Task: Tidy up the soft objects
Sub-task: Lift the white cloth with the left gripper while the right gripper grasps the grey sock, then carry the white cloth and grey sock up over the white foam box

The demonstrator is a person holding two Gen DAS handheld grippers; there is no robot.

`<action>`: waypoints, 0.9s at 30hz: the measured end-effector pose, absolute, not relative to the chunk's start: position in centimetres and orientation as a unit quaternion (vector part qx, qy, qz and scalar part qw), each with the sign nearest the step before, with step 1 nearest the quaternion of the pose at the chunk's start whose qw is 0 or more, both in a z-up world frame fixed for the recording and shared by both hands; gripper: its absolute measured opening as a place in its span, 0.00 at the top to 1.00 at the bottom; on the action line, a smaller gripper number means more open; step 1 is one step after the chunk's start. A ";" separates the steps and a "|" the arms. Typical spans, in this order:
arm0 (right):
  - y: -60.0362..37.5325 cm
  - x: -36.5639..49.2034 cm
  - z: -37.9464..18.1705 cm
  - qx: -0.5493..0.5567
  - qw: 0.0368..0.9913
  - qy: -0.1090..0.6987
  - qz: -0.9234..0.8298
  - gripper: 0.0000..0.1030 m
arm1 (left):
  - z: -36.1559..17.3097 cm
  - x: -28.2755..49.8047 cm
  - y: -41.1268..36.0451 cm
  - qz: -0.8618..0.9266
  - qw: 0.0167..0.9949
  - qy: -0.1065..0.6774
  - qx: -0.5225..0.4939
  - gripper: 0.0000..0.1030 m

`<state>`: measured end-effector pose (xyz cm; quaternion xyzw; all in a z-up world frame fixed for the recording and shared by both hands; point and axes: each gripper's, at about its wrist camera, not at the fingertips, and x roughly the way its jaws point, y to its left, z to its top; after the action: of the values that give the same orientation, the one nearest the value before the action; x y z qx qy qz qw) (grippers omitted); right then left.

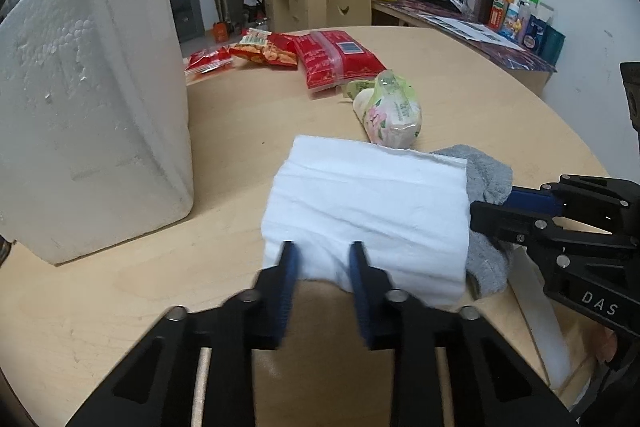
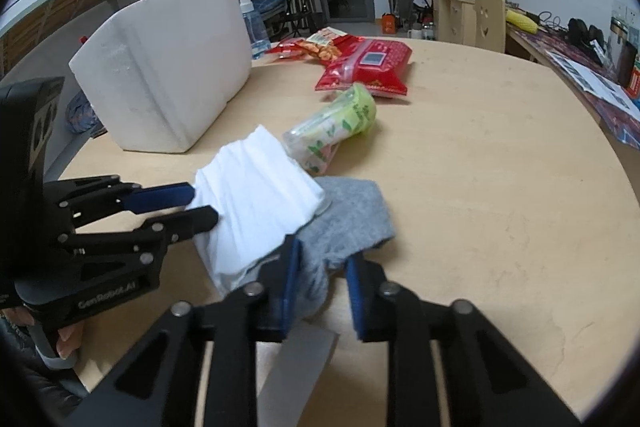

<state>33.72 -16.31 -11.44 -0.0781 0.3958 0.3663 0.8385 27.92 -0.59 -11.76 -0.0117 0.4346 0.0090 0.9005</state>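
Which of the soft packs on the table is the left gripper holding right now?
The plain white tissue stack, pinched at its near edge by the left gripper. The green floral tissue pack and red pack lie farther back, untouched.
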 end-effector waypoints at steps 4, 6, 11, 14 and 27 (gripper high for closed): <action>-16.7 33.7 -11.3 -0.065 0.838 0.393 0.372 0.86 | -11.8 28.0 -1.1 -0.004 0.901 0.435 -0.007 0.97; -17.1 33.8 -11.3 -0.057 0.839 0.393 0.371 0.87 | -11.7 28.0 -1.0 -0.007 0.901 0.433 -0.009 0.98; -17.8 33.9 -10.9 -0.035 0.843 0.387 0.373 0.87 | -10.8 27.3 -1.1 -0.016 0.912 0.411 -0.011 0.98; -18.4 33.7 -9.9 -0.023 0.849 0.373 0.373 0.87 | -9.9 26.8 -1.0 -0.018 0.918 0.395 -0.011 0.98; -20.1 31.8 -5.5 0.001 0.878 0.310 0.365 0.87 | -4.5 23.5 -0.3 -0.006 0.948 0.319 -0.014 0.98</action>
<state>31.83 -20.09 -5.50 0.0013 0.3096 0.3646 0.8782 23.53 -0.31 -4.52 -0.0144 0.3188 -0.0055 0.9477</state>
